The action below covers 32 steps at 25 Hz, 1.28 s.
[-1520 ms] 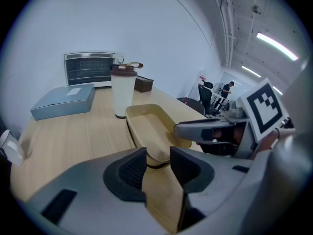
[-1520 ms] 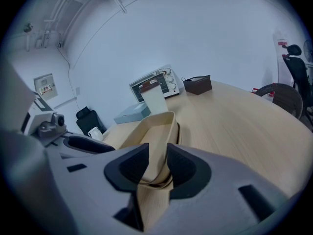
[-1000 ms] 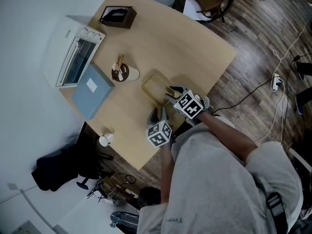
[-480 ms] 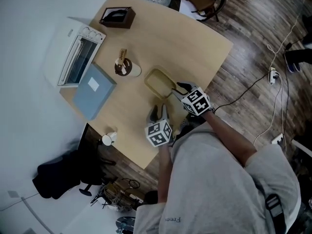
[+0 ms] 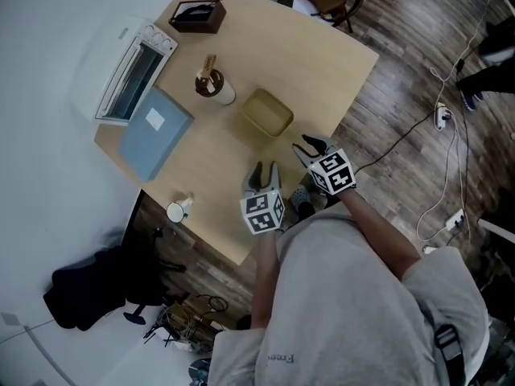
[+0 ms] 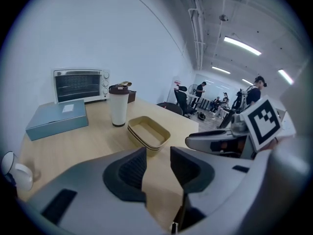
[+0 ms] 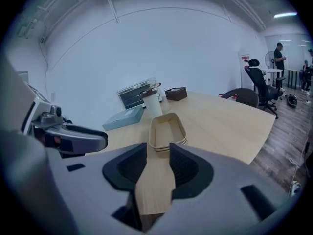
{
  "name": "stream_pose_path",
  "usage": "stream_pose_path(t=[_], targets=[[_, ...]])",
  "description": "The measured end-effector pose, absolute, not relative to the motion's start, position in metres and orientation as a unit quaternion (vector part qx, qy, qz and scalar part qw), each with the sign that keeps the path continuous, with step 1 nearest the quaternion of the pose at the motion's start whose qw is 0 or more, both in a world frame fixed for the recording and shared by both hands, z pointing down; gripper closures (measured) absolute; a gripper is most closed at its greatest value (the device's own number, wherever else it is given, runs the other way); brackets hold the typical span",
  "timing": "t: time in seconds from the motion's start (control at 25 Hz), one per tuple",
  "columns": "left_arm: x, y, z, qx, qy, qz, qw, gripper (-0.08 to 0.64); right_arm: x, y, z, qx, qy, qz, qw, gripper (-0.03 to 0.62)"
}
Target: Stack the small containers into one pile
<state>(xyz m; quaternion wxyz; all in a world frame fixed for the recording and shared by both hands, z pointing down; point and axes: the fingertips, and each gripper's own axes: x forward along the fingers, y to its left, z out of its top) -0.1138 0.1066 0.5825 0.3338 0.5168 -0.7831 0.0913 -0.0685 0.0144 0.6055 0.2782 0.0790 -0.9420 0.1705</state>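
My left gripper and right gripper hover over the tabletop, fingers spread and empty. The nested stack of tan containers sits just ahead, near a lidded cup.

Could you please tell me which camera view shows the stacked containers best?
The right gripper view: the stacked containers sit dead ahead, nested rims plainly layered. The left gripper view shows them off-centre but also layered; the head view shows only the top one, small.
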Motion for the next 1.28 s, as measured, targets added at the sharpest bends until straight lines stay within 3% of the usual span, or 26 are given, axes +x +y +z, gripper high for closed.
stream_pose_path(t=[0.28,0.92,1.28], targets=[[-0.099,0.135,0.581,0.546,-0.770,0.089,0.318,0.414,-0.038,0.038,0.603,0.147,-0.943,0.163,0.251,0.451],[-0.092,0.147,0.574,0.585,-0.753,0.102,0.285,0.423,-0.020,0.072,0.603,0.145,-0.950,0.130,0.244,0.460],[-0.091,0.153,0.572,0.581,-0.757,0.091,0.286,0.523,-0.022,0.064,0.594,0.162,-0.951,0.118,0.235,0.559]])
